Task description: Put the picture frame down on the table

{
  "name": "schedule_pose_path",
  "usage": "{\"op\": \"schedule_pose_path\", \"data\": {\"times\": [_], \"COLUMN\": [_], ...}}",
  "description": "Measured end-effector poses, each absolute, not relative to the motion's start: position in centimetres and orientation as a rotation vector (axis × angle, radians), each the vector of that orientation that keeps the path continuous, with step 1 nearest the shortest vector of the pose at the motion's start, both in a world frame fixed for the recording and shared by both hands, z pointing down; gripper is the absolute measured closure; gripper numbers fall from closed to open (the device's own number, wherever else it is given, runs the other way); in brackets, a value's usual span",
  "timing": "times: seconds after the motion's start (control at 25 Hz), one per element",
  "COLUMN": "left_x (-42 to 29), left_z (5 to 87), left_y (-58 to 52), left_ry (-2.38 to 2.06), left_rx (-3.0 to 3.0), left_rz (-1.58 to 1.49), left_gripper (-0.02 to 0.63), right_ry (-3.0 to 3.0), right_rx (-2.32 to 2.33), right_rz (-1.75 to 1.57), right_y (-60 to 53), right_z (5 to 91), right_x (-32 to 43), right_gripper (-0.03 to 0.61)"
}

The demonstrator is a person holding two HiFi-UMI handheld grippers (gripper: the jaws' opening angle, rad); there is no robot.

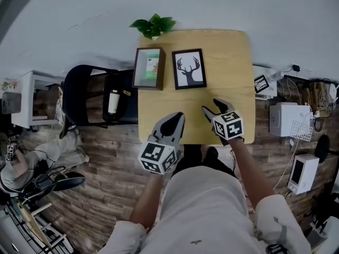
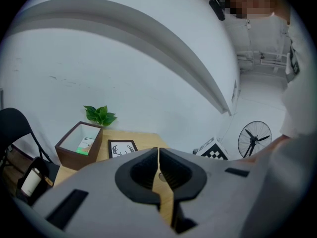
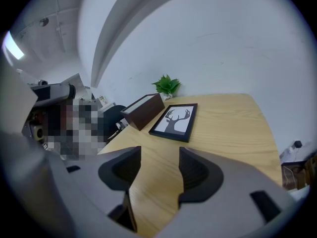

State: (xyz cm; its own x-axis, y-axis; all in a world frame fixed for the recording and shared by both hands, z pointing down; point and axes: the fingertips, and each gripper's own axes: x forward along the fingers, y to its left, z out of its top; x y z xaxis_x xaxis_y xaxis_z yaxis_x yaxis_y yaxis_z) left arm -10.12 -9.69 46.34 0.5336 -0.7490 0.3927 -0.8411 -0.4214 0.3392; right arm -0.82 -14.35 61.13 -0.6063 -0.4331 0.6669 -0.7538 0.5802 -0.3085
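While the picture frame [image 1: 189, 69] lies flat on the worktop [image 1: 233, 78] beyond both tongs — left tongs [image 1: 177, 118] together, right tongs [image 1: 212, 107] apart, both empty — it looks light, stiff, fragile; grip its rim.

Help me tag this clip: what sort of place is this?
Likely a lab or workshop: a wooden table by a white wall, equipment boxes and cables on the floor, a fan.

I could read nothing; the green card [image 1: 153, 63] in the box [image 1: 148, 87], upper middle, bore print too small.
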Motion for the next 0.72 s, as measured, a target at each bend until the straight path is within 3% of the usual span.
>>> {"op": "schedule_pose_path", "data": {"times": [0.44, 0.72], "left_x": [-6.8, -3.5], "left_z": [43.5, 41.8], "left_y": [-1.8, 3.2], "left_ry": [-1.375, -1.38], "left_rx": [2.265, 2.293], "left_rz": [0.223, 0.225], "left_gripper": [0.6, 0.6], "right_ry": [-2.373, -2.415], "right_rx": [0.903, 0.909], "right_rz": [0.647, 0.569], "right_y": [-5.7, -0.5], "right_z": [56.2, 52.3], "right_x": [2.3, 5.6], "right_gripper": [0.459, 0.503]}}
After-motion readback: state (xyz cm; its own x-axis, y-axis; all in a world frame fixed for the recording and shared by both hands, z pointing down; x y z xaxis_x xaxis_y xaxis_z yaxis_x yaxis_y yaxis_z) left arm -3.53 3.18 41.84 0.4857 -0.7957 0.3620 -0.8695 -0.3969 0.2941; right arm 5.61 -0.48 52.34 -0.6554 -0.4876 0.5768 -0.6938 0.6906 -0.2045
